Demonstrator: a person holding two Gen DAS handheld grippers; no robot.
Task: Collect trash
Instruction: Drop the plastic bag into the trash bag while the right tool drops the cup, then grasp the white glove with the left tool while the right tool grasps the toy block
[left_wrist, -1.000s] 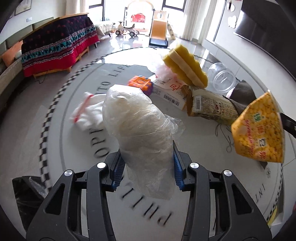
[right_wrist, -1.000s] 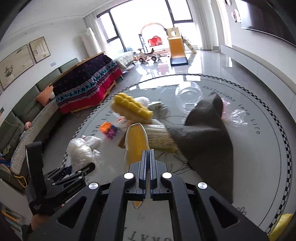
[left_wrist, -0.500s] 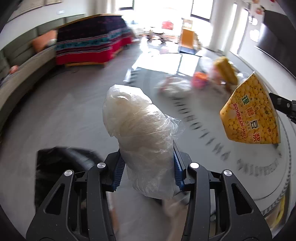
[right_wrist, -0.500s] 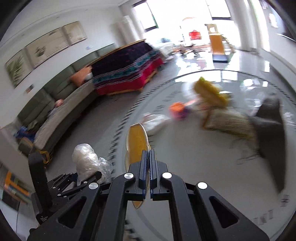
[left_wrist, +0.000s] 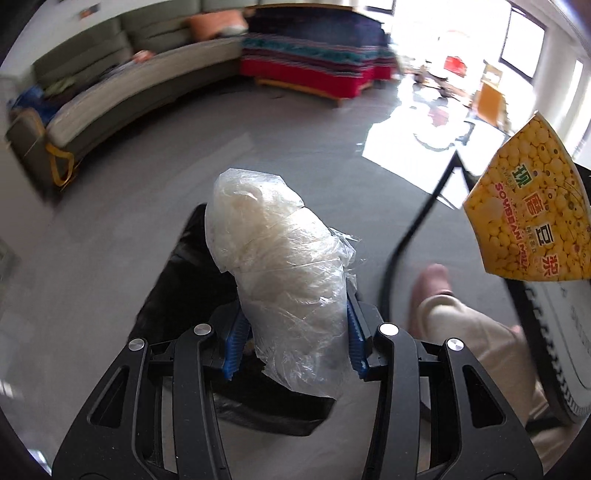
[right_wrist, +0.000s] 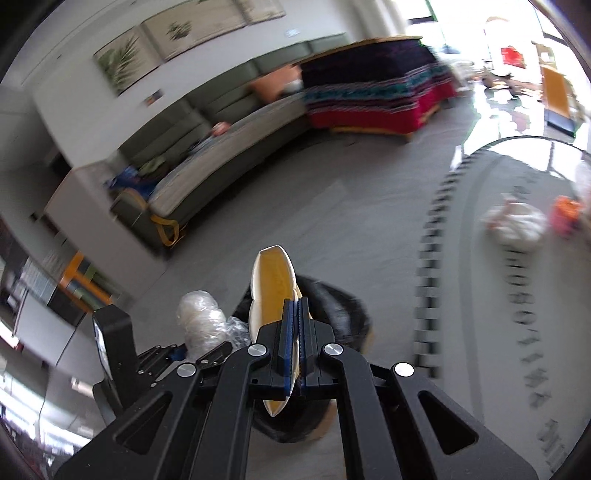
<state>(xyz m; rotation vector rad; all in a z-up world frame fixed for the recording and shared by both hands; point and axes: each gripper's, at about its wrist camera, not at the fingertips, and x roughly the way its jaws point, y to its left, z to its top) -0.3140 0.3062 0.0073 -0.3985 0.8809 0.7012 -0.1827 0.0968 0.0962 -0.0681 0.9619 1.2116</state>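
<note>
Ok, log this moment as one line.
left hand-held gripper: shut on plastic wad | right hand-held gripper: shut on soy milk carton | both above black bag

A crumpled plastic wad (left_wrist: 284, 284) is clamped in the left gripper (left_wrist: 293, 345) above a black bag (left_wrist: 192, 295); a yellow carton (left_wrist: 528, 210) is seen at right, held aloft

A clear crumpled plastic bundle (left_wrist: 284, 284) and yellow soybean-milk carton (left_wrist: 528, 206) hang above what looks like a black bag (left_wrist: 192, 280).
</note>
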